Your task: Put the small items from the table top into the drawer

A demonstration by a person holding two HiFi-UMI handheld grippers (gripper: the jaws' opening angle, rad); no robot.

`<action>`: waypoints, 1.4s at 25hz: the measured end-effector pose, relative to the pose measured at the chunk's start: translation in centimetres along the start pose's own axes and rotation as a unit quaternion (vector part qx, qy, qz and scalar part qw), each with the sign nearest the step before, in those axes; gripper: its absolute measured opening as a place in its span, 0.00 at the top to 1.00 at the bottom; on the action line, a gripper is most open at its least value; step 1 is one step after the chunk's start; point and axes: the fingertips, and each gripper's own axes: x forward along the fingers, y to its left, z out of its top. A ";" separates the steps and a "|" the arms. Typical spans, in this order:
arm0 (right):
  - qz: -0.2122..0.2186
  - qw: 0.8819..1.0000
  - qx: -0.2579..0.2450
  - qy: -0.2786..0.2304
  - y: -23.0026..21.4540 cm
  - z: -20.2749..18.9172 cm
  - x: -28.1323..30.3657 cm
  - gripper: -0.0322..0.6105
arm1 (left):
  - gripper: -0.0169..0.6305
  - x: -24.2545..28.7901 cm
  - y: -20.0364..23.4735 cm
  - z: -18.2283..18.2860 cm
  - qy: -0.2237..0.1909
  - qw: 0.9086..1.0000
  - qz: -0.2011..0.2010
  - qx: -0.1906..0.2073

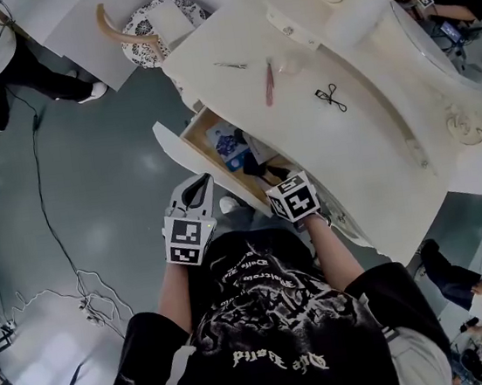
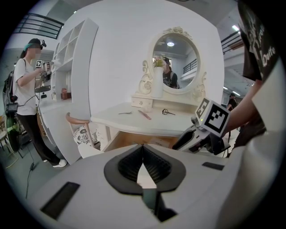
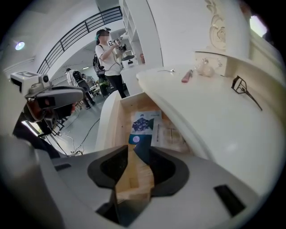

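Right gripper point(image 3: 137, 153) over open drawer point(image 1: 196, 142), jaws apart, holding nothing. Left gripper point(image 2: 143, 150) closed, empty, left of drawer. Step probably drop-off. Pink stick point(image 1: 269, 83), black clip point(image 1: 330, 96) lie on far table top point(image 1: 378, 160). Next: reach far, pinch one thin item.
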 end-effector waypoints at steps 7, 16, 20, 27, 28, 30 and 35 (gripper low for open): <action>0.016 0.999 -0.012 -0.044 0.9 1.3 -2.0 0.71 | 0.95 0.2 -0.8 0.6 -0.011 1.000 -0.007 0.001; 0.001 0.987 0.032 -0.160 0.5 4.2 -6.9 0.71 | 0.95 0.7 -2.8 1.8 -0.026 0.999 -0.039 0.009; -0.020 0.981 0.041 -0.189 -0.4 4.5 -8.8 0.71 | 0.95 1.1 -3.8 2.6 -0.033 0.998 -0.055 0.008; -0.068 0.971 0.034 -0.227 -2.0 4.8 -12.2 0.71 | 0.95 2.1 -5.8 4.6 -0.049 0.995 -0.085 0.023; -0.076 0.969 0.034 -0.232 -2.2 4.8 -12.7 0.71 | 0.95 2.2 -6.1 4.8 -0.050 0.994 -0.091 0.024; -0.093 0.965 0.037 -0.241 -2.7 4.6 -13.7 0.71 | 0.95 2.5 -6.5 5.3 -0.054 0.993 -0.100 0.026; -0.135 0.954 0.043 -0.265 -4.3 4.2 -16.1 0.73 | 0.95 3.2 -7.5 6.7 -0.066 0.991 -0.113 0.028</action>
